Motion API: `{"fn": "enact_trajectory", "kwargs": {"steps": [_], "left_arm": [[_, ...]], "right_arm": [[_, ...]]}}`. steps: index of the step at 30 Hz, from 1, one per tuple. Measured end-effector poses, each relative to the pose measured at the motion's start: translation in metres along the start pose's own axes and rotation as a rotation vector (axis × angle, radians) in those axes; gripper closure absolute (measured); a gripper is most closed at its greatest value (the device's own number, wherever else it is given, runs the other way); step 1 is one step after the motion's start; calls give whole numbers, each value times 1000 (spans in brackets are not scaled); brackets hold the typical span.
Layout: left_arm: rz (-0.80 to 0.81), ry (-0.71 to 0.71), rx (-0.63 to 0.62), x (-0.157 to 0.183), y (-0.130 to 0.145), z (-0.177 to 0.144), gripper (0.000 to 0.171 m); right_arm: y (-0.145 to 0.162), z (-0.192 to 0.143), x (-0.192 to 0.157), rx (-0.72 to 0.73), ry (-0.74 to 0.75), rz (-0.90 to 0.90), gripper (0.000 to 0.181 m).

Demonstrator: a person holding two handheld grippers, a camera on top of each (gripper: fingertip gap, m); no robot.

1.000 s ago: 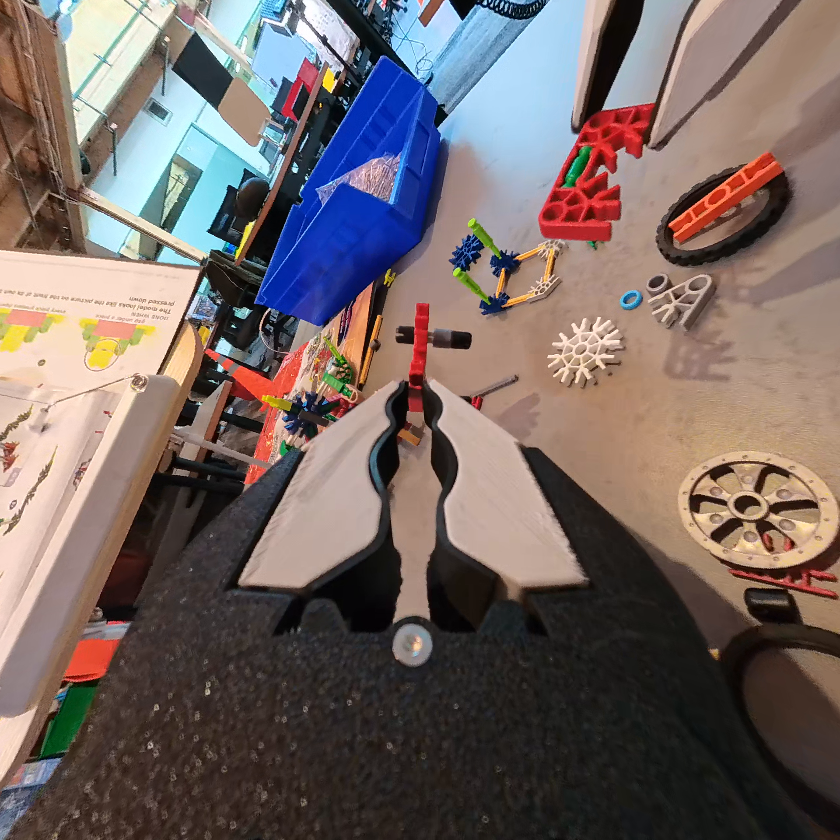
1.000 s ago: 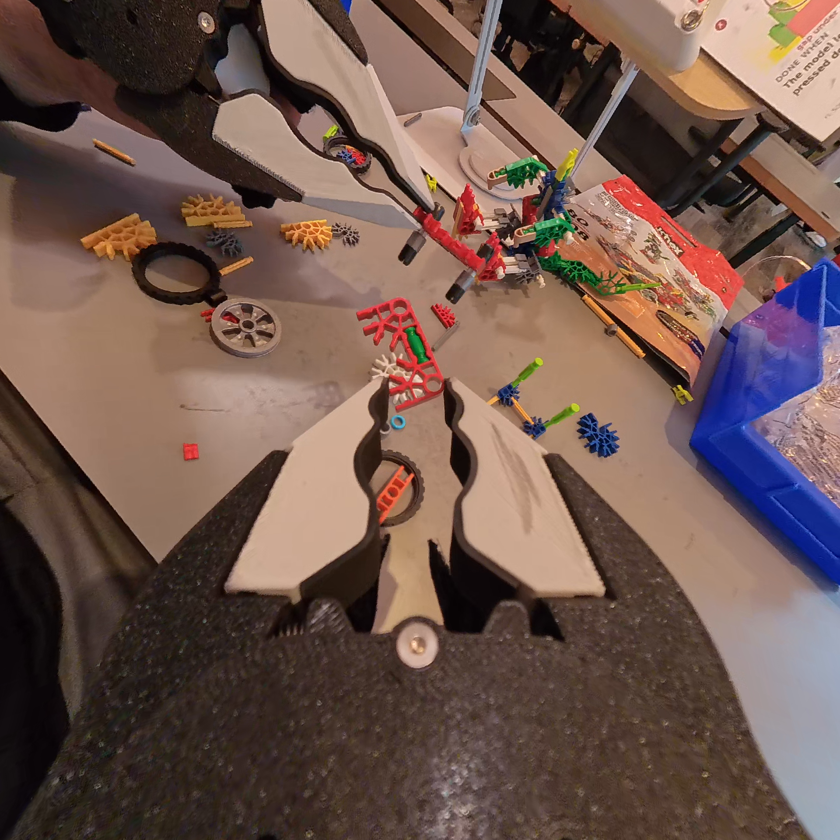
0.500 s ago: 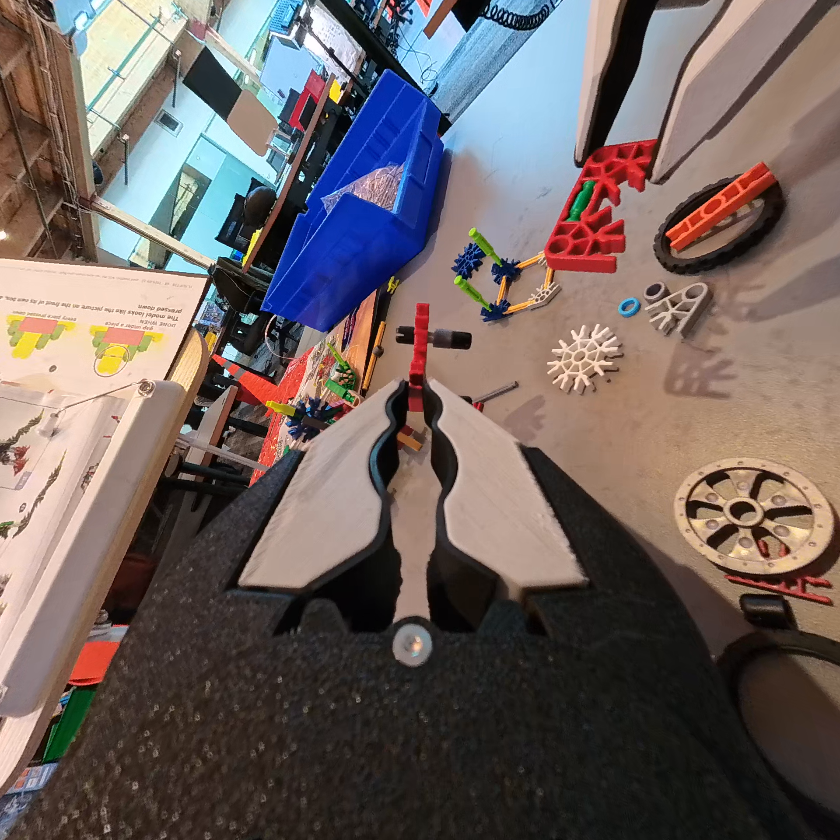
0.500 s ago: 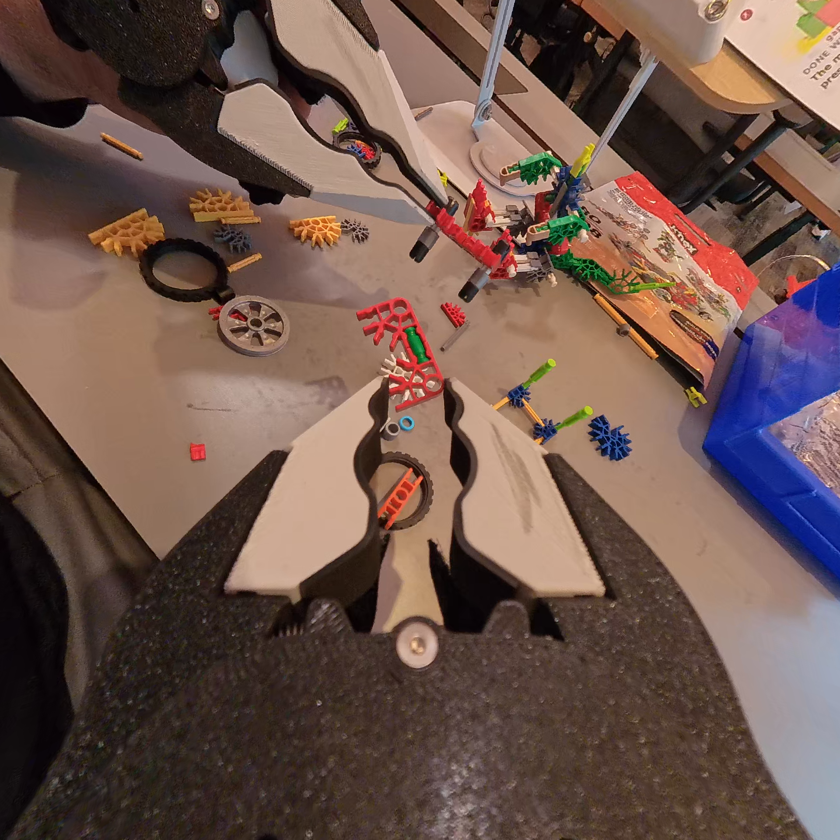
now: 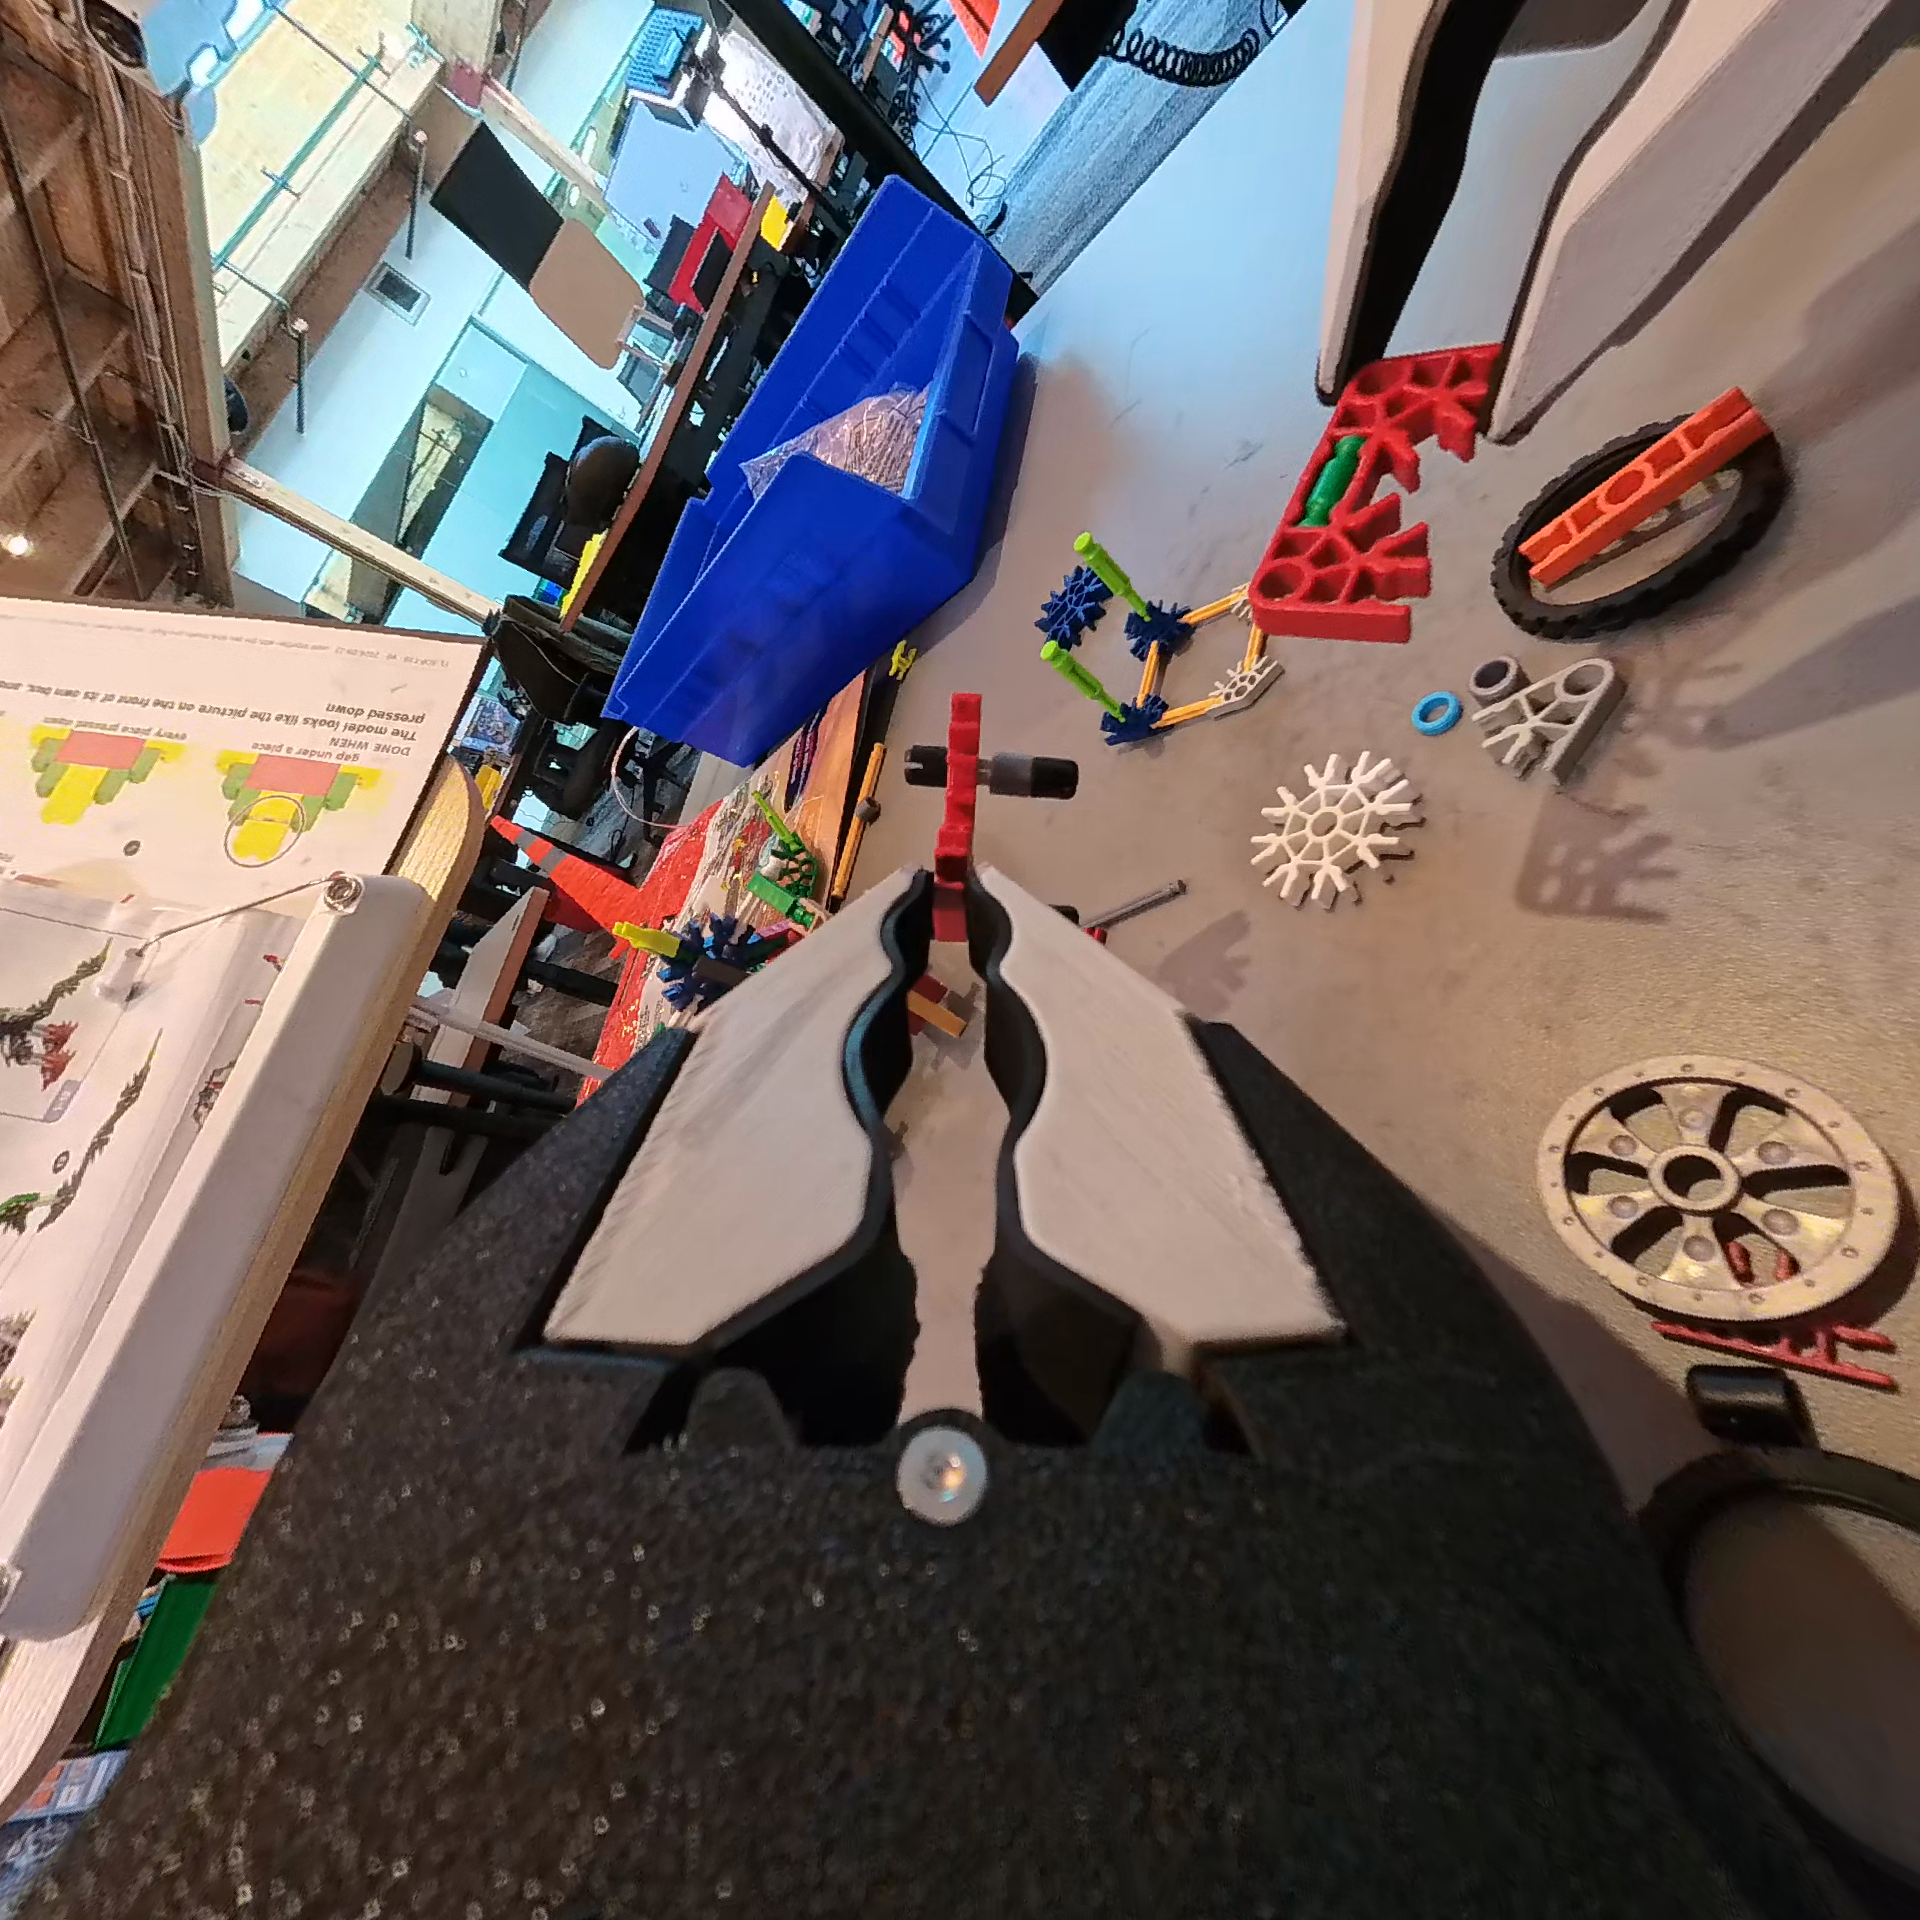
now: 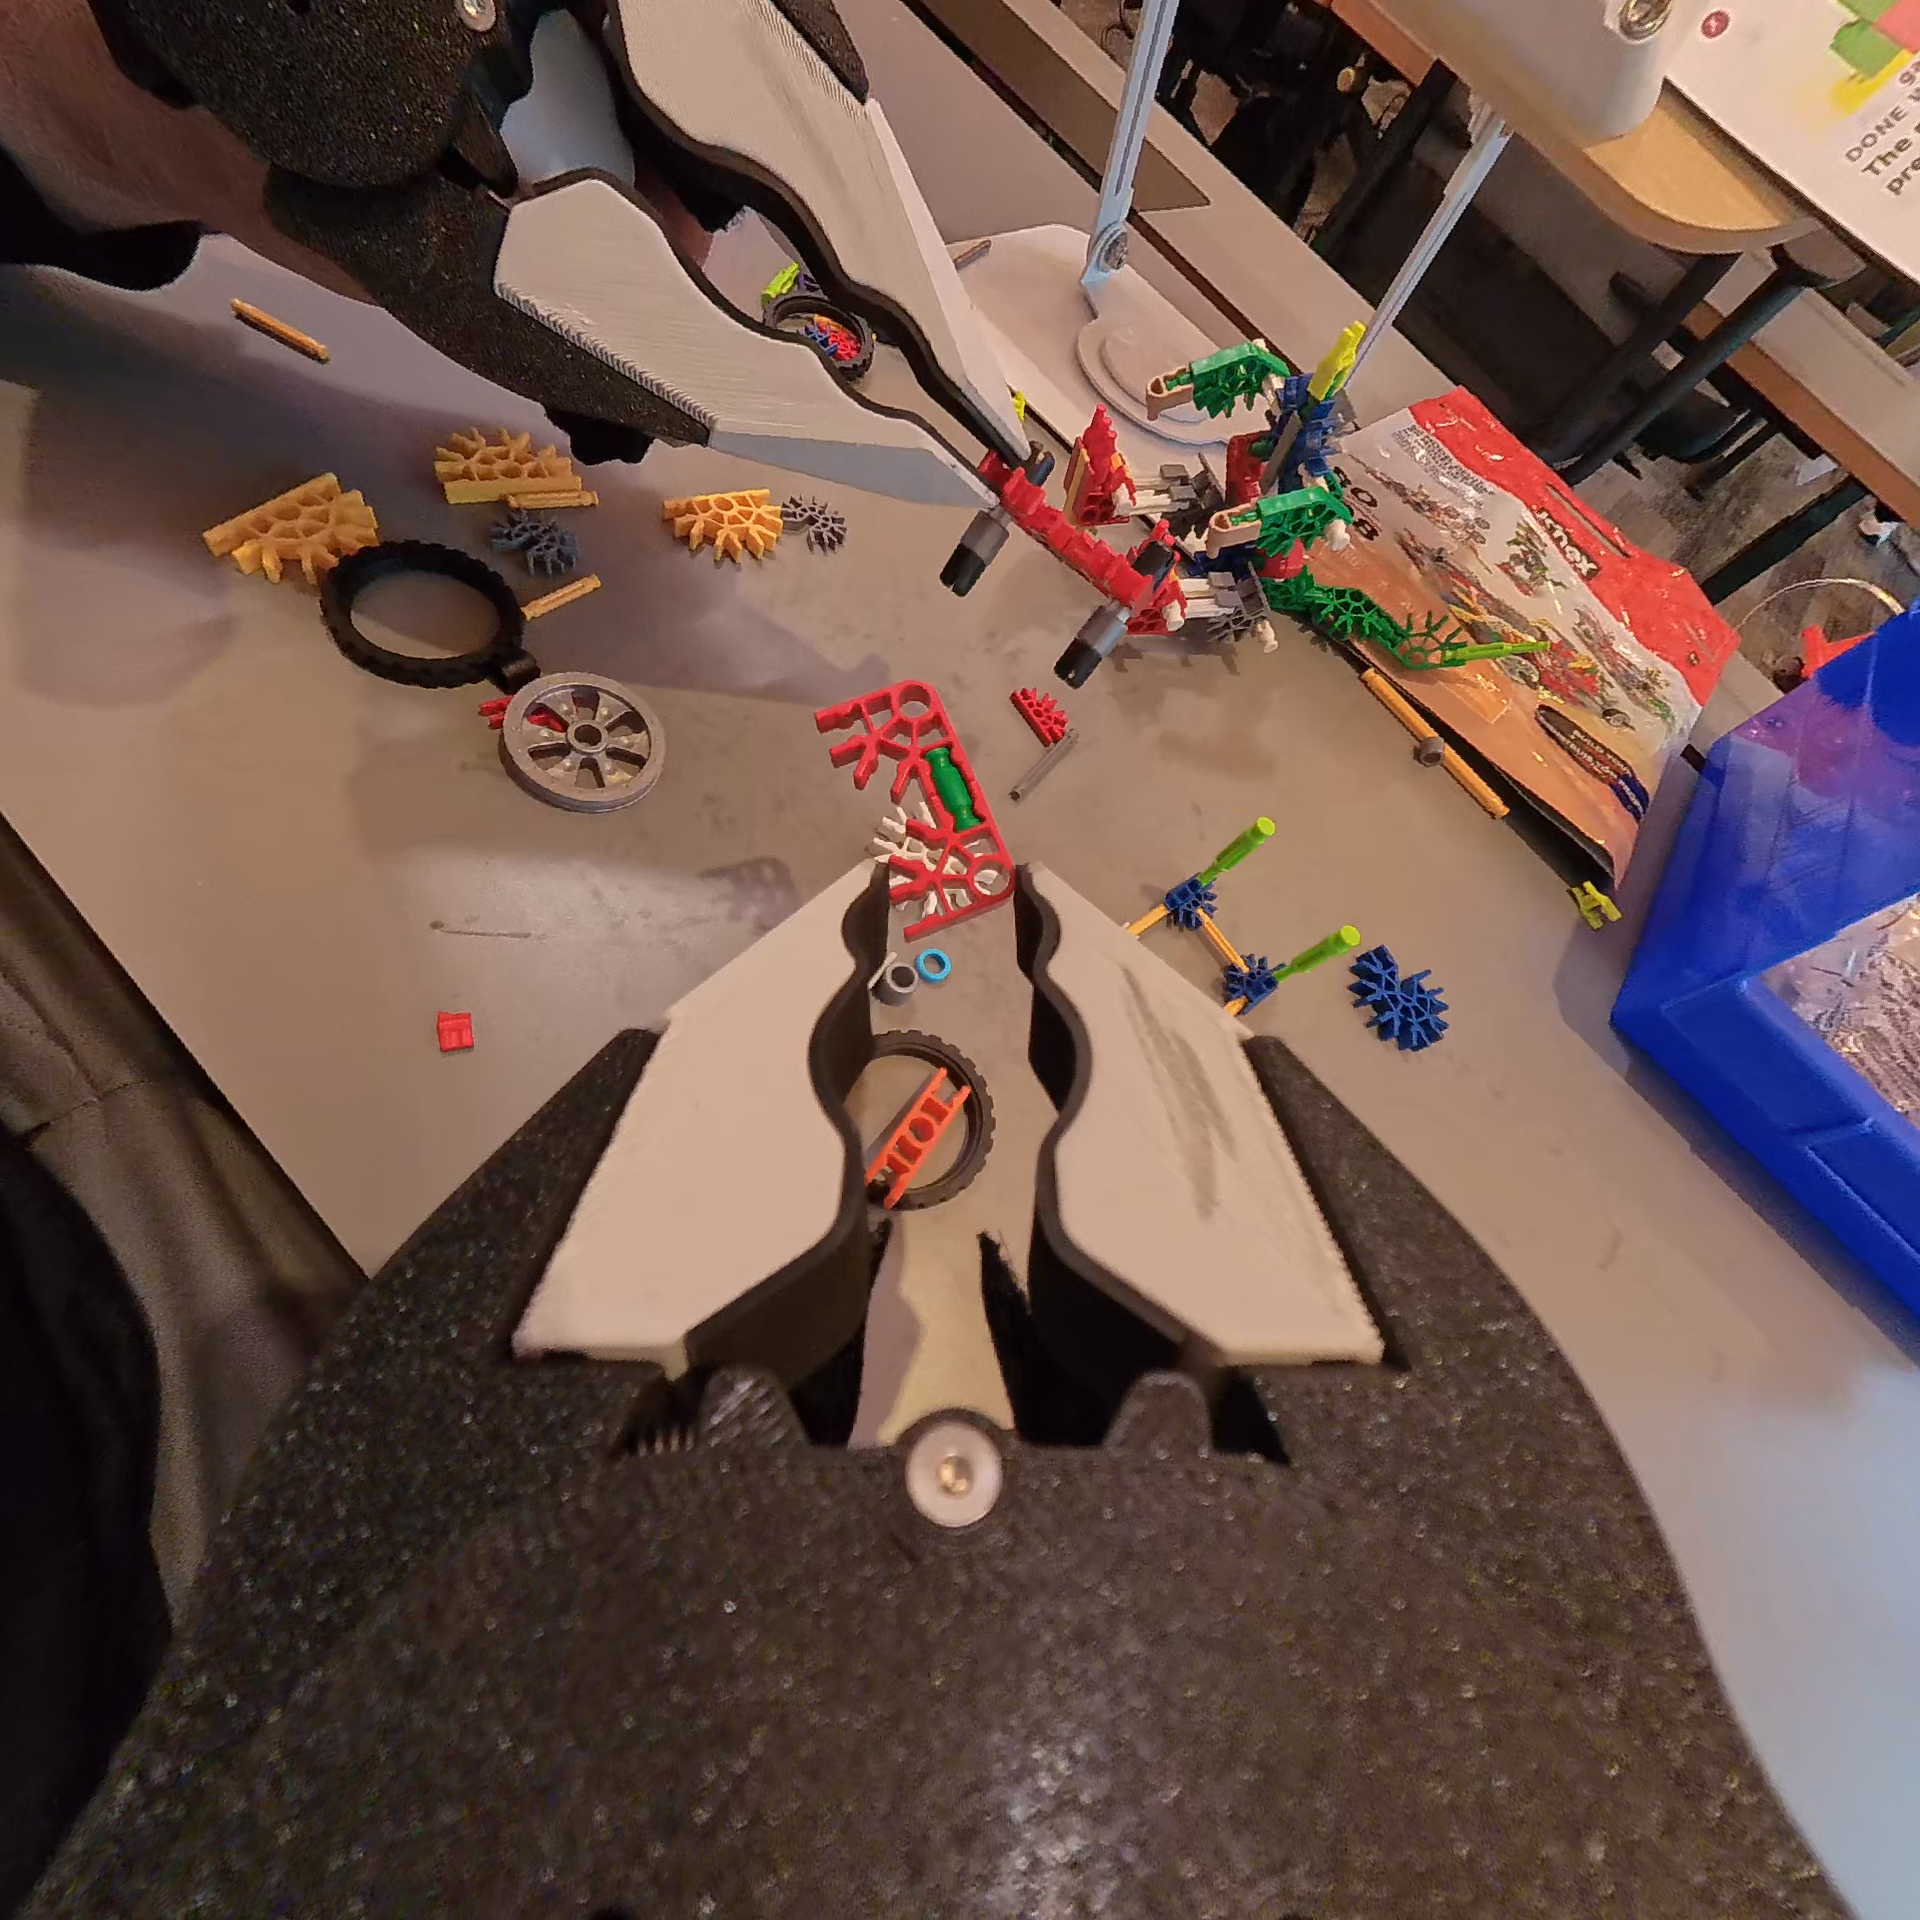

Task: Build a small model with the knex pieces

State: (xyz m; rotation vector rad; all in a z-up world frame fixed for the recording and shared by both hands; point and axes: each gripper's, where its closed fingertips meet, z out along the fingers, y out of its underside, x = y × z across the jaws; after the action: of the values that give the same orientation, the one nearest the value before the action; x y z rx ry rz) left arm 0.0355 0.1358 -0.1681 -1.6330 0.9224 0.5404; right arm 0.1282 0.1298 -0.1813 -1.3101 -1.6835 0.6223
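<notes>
**Red toy bar pinched by the left gripper, red panel between the right gripper's tips**

The red toy bar [image 5: 958,800] sits in the middle of the left wrist view, pinched tight between the tips of the left gripper [image 5: 948,883]. A grey and black rod [image 5: 992,774] crosses the bar near its top. In the right wrist view the bar [image 6: 1060,530] joins a bigger toy model [image 6: 1236,520] of red, green and blue pieces, upper middle of the frame.

Going left to right in the right wrist view: yellow fan pieces [image 6: 291,525] lie at the upper left, next to a black tyre ring [image 6: 421,613] and a grey wheel hub [image 6: 582,740]. In the middle, the right gripper [image 6: 948,883] has its tongs spread apart. The flat red panel [image 6: 930,800] with a green peg [image 6: 954,788] lies on the grey table [image 6: 312,831], one end between the two tips. I cannot tell if the tips touch it. A blue ring [image 6: 933,965] and a tyre with an orange piece [image 6: 925,1132] show between the tongs. A blue bin [image 6: 1787,935] is at the right edge.
</notes>
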Motion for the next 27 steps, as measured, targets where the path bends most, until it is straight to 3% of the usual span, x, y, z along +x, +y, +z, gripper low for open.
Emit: {"fn": "enact_trajectory", "kwargs": {"steps": [27], "left_arm": [[2, 8, -10, 2, 2, 1, 168]], "right_arm": [[5, -5, 8, -14, 20, 7, 158]]}}
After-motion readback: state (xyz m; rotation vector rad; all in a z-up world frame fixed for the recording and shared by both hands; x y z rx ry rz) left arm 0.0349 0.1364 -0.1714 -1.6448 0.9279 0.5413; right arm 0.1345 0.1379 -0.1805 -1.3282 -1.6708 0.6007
